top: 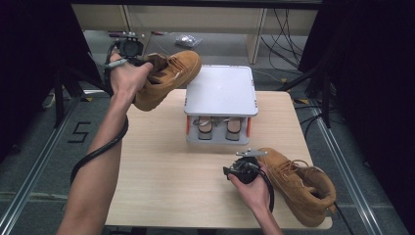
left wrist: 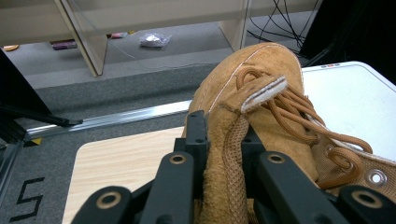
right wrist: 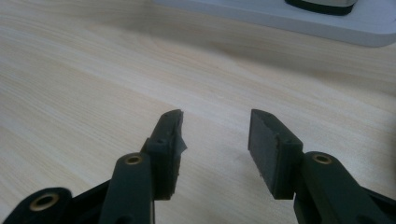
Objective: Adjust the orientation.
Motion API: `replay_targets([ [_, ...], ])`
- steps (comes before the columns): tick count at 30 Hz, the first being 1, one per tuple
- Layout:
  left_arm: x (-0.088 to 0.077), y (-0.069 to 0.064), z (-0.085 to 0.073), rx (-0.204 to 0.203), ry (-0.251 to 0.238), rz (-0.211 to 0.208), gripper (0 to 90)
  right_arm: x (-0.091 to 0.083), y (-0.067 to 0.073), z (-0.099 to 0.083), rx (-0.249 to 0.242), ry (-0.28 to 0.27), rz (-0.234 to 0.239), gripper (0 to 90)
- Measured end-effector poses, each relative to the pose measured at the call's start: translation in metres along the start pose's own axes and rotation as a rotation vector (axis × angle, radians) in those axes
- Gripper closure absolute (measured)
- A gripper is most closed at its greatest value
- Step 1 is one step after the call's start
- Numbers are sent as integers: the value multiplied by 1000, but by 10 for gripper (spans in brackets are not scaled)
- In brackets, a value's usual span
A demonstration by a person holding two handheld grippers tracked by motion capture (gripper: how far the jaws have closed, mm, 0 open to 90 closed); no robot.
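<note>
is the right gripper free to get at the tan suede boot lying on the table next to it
Probably yes: the right gripper is open and holds nothing, and the tan suede boot lies right beside that hand on the wooden table, nothing between them.

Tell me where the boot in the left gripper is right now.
In the high view the held boot hangs at upper left, clamped by the left gripper, its toe beside the white rack.

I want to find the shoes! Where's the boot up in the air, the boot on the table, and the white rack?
lifted boot (top: 178,66), high view, on its toe.
resting boot (top: 298,183), high view, on its side.
white rack (top: 222,88), high view, on its flat top.
</note>
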State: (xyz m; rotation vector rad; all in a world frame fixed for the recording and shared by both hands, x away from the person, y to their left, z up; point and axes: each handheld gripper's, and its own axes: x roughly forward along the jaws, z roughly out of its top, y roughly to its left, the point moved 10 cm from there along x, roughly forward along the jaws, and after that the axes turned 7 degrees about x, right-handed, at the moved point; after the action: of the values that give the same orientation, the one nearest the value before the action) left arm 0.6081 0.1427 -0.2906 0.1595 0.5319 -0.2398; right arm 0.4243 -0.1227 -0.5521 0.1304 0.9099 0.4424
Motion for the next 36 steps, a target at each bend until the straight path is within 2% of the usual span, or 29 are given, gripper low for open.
replay_targets([
  [2,1,-4,2,0,-4,-7,804,1,-1,2,-29,-16,10,552],
  [4,1,-7,4,-1,-6,-11,804,1,0,1,-12,-9,4,552],
  [6,1,-11,6,2,-4,-21,805,1,0,1,-24,-11,10,552],
  [7,1,-12,7,6,-5,-21,805,0,1,-1,0,6,5,552],
  [12,3,-21,9,16,1,-34,805,2,1,-1,3,-3,10,552],
  [13,4,-24,10,13,-2,-38,805,2,3,-2,16,-2,12,552],
  [14,5,-25,10,15,-2,-40,804,2,2,-2,0,-2,13,552],
  [23,6,-37,17,26,-6,-47,804,3,2,-2,-7,2,17,552],
  [27,8,-43,18,36,-3,-60,804,2,4,-2,15,0,15,552],
  [28,8,-45,18,37,-3,-62,804,2,2,-2,-1,-2,14,552],
  [29,9,-47,18,32,-3,-67,804,2,3,-2,10,-1,15,552],
  [32,13,-52,16,44,11,-77,803,3,2,-2,-5,0,18,552],
  [33,14,-54,16,35,10,-77,803,2,3,-3,7,9,5,552],
  [36,17,-59,15,46,17,-89,803,3,5,-3,18,2,20,552],
])
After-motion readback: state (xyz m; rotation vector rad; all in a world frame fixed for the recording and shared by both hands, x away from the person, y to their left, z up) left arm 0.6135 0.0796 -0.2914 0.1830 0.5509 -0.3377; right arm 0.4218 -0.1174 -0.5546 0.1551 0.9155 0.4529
